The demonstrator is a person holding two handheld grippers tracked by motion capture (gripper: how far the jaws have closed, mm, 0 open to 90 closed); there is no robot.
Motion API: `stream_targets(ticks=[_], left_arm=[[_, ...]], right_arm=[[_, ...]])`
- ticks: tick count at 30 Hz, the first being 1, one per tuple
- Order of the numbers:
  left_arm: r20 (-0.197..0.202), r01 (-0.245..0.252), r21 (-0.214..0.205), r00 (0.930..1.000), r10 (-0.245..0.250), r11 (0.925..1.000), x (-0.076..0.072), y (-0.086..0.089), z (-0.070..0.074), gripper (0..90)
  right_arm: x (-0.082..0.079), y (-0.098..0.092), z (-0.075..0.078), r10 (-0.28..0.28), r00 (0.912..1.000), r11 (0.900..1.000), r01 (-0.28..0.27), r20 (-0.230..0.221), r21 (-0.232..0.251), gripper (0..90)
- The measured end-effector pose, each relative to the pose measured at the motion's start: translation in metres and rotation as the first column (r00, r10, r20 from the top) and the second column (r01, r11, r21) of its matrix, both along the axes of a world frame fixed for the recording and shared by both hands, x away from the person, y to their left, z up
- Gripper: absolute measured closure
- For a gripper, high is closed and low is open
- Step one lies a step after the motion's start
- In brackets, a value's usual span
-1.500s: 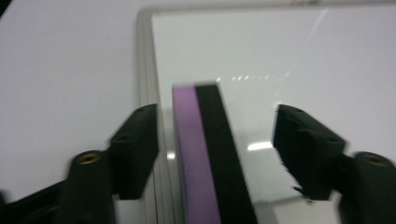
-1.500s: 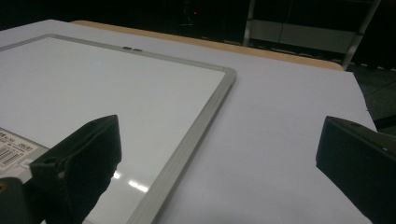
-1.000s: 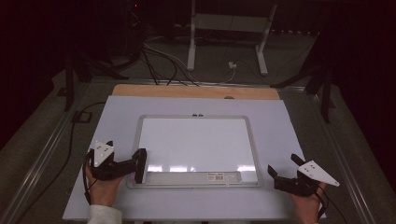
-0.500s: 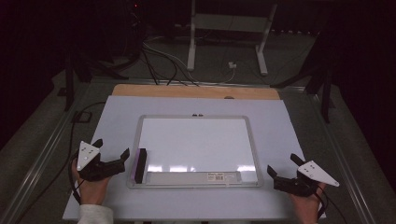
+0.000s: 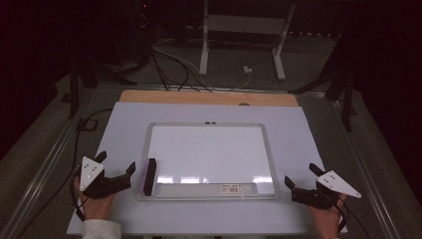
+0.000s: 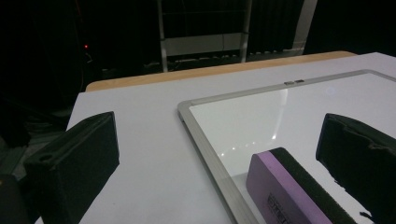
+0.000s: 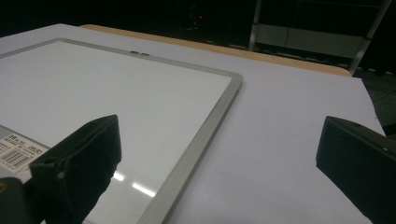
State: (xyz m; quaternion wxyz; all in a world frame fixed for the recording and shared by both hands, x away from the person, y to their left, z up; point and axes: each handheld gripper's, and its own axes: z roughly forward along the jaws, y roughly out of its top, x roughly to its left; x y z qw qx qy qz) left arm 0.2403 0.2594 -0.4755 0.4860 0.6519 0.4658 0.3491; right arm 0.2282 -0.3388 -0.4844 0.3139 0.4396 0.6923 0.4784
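A white-surfaced whiteboard [image 5: 211, 149] with a grey metal frame lies flat in the middle of the table. A purple and black eraser [image 5: 148, 177] stands on its long edge just inside the board's near left corner. My left gripper [image 5: 117, 162] is open on the table just left of the board, a short gap away from the eraser. In the left gripper view the eraser [image 6: 289, 186] sits ahead and to the right between the wide-apart jaws of my left gripper [image 6: 217, 158]. My right gripper [image 5: 300, 174] is open and holds nothing, right of the board's near right corner [image 7: 205, 135].
A pale sheet [image 5: 129, 119] covers the tabletop, with a wooden strip [image 5: 209, 97] along its far edge. Beyond the table, cables [image 5: 169, 59] and a white stand [image 5: 244, 30] sit on the dark floor. A barcode label [image 5: 239, 188] marks the board's near edge.
My left gripper was at the eraser a second ago; it has drawn back to the left with its jaws open. The eraser stays on the board. The right gripper has not moved.
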Motion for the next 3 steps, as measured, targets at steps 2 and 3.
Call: stream_targets(ticks=[2,3], left_arm=[[0.001,-0.004,0.002,1.0,0.004,1.0,-0.0001,0.0001,-0.0006,0.4],[0.001,-0.009,0.003,1.0,0.009,1.0,0.0,0.0004,-0.0009,0.4]], right_arm=[[0.0009,0.0005,-0.0001,0.0,1.0,1.0,0.0,0.001,-0.004,0.6],[0.0017,0.0004,-0.0004,-0.001,1.0,1.0,0.001,0.001,-0.006,0.6]])
